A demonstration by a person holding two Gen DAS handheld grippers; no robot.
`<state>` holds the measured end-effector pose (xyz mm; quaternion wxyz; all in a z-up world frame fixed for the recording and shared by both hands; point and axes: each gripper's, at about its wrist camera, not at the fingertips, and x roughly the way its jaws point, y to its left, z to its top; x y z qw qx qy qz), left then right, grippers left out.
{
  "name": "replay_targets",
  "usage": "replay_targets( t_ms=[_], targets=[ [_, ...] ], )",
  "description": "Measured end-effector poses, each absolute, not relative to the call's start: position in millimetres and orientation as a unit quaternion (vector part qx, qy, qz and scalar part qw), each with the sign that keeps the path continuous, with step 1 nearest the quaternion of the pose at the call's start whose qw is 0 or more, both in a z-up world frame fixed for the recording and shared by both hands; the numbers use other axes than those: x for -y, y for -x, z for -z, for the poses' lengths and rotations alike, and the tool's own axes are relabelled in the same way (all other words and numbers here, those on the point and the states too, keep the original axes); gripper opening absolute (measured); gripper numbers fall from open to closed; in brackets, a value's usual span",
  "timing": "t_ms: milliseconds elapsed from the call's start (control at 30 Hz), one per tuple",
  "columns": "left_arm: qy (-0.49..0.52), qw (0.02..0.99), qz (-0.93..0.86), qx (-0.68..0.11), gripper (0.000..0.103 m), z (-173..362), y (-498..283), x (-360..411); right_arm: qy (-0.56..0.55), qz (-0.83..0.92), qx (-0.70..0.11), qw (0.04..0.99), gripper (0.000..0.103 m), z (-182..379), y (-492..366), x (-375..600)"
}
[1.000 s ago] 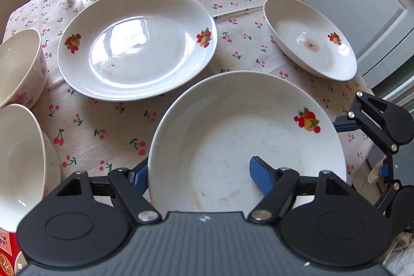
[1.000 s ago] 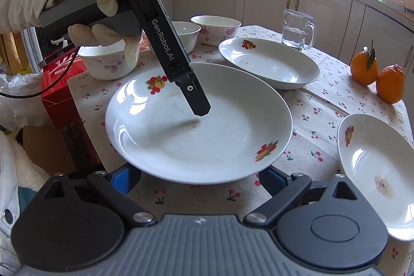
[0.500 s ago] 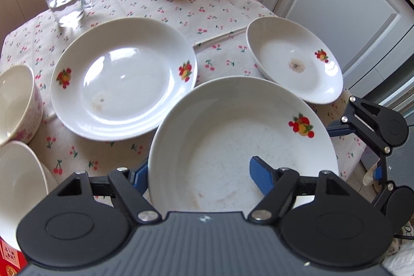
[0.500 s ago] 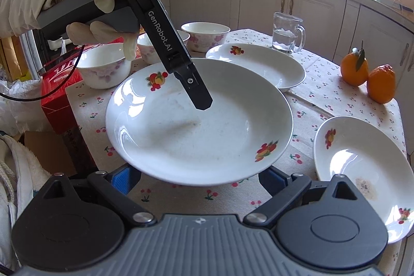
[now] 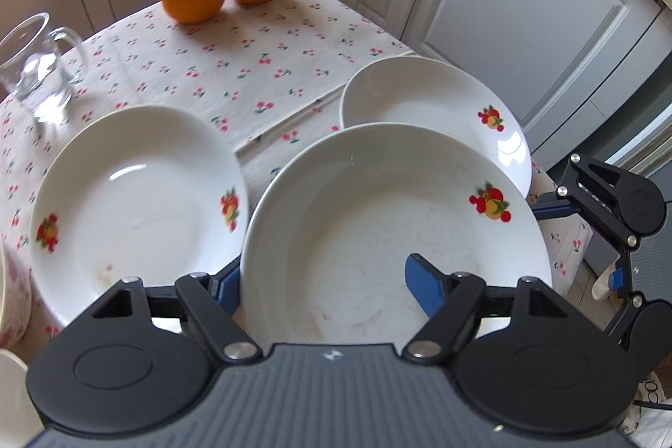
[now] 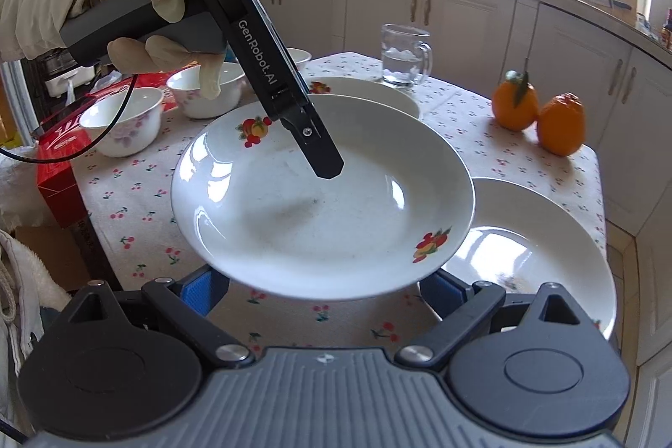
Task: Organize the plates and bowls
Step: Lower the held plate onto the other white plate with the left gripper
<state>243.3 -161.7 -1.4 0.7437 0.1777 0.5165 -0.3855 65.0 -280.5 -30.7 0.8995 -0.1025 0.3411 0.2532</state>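
Observation:
A white deep plate (image 5: pixel 378 238) with fruit prints hangs above the cherry-print table. My left gripper (image 5: pixel 325 280) is shut on its near wall: one blue pad (image 5: pixel 424 288) lies inside the plate and the other sits outside, below the rim. In the right wrist view that upper finger (image 6: pixel 323 162) reaches into the held plate (image 6: pixel 319 204). My right gripper (image 6: pixel 319 290) stands open with both fingers under the plate's rim, their tips hidden; whether they touch it I cannot tell. The held plate overlaps a second plate (image 5: pixel 432 103), and a third plate (image 5: pixel 134 204) lies to the left.
Two patterned bowls (image 6: pixel 122 120) (image 6: pixel 206 91) stand at the table's left side beside a red box (image 6: pixel 59 162). A glass mug of water (image 6: pixel 403 57) and two oranges (image 6: pixel 514 103) sit at the back. A gloved hand (image 6: pixel 138 3) holds the left gripper. White cabinets surround the table.
Both grippers have carried the held plate upward and to the right; it now overlaps the near edge of the right-hand plate. The left-hand plate and the mug have slid left in view.

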Motion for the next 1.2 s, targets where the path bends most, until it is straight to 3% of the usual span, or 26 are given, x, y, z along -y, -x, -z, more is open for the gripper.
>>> replay_targets(
  t_ms=[1200],
  targets=[
    [-0.214,0.701,0.458,-0.503,0.077,40.2,-280.2,282.9,0.043,-0.118,-0.355,0.926,0.099,34.6,-59.4,365.5]
  ],
)
